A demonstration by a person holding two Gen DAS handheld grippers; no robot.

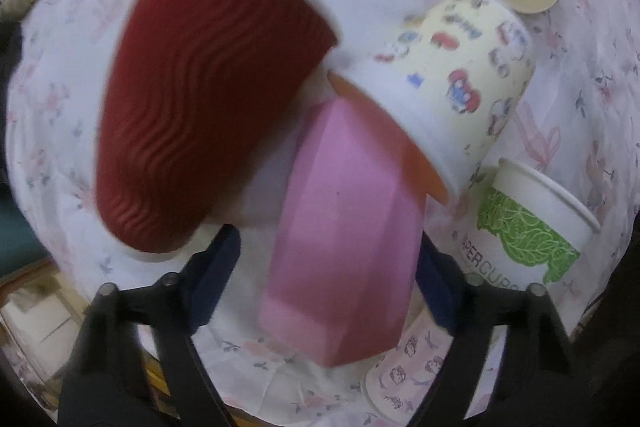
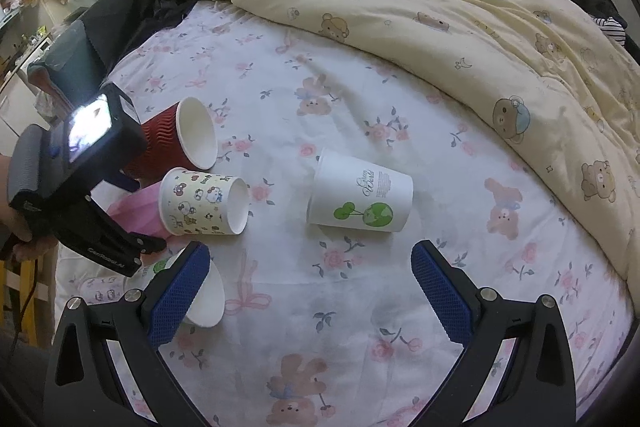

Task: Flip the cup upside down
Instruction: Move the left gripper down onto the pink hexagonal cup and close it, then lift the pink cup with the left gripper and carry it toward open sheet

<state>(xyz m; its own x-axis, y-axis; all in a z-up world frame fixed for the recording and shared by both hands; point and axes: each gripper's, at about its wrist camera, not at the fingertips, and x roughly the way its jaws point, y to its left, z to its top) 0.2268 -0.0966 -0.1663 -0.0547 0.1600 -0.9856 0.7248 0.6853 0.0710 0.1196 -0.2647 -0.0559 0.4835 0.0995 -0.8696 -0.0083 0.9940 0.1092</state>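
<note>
Currently the left hand-held gripper (image 1: 326,267) is straddling the pink cup (image 1: 344,227), jaws apart; there is a visible gap on the left pad side, and the right pad is touching or nearly so, not clearly clamped. Right hand-held gripper (image 2: 310,259) hovers over the bed (image 2: 360,87), jaws wide apart, nothing between them.

Pink cup lies on its side on the bed, wedged between the red cup (image 1: 208,99) and the cartoon cup (image 1: 460,75), touching or almost touching both. Its long axis runs away from the left camera, roughly along the fingers, leaning a bit right. I can't tell which end is the mouth: the far end is hidden behind the cartoon cup and an orange edge (image 1: 400,139).

Step judged: close on the pink cup before lifting. To do it well:
- centre the jaws mid-body and squeeze on flat facets so it can't twist
- lift clear of the neighbours first, since the red cup may roll
- then rotate the wrist until the mouth faces down
- set it on a bare bit of sheet; the soft bed may tip it
</note>
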